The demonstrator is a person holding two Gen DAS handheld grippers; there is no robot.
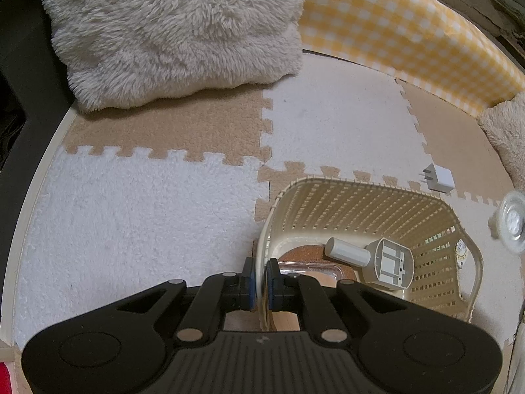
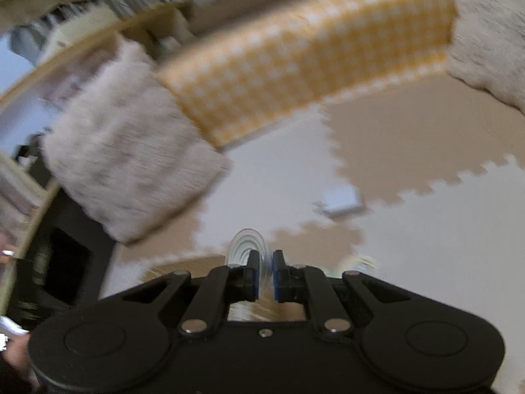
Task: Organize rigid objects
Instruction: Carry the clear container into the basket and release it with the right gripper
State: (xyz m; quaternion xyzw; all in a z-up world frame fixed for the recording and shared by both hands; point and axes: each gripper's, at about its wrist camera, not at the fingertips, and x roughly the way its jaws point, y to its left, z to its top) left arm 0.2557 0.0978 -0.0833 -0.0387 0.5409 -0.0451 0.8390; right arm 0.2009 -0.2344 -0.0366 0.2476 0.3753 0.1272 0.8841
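Down on a floor of interlocking beige and white foam mat tiles (image 1: pixel 164 197), the left gripper (image 1: pixel 261 284) points steeply downward, its blue-padded fingers (image 1: pixel 250 282) clamped narrowly on the near-left rim of a cream slotted plastic basket (image 1: pixel 377 210). Inside the basket lie a grey cylindrical part with a round open housing (image 1: pixel 377 262), a clear plastic tray (image 1: pixel 311 269) and a cork disc (image 1: pixel 295 252). A white plug adapter (image 1: pixel 439 177) sits on the mat just beyond the basket's far-right corner. At the right edge, a clear round ribbed disc (image 1: pixel 512 221) hangs above the mat. A shaggy grey cushion (image 1: pixel 177 32) and a yellow checked pad (image 1: pixel 410 32) line the far side.

From the right wrist, motion-blurred, the right gripper (image 2: pixel 265 275) is angled moderately downward, fingers pinched on that clear ribbed disc (image 2: pixel 244 246), which stands on edge between the pads. The adapter (image 2: pixel 341 202) lies ahead on the mat; the basket's rim (image 2: pixel 183 267) shows faintly below the fingers.
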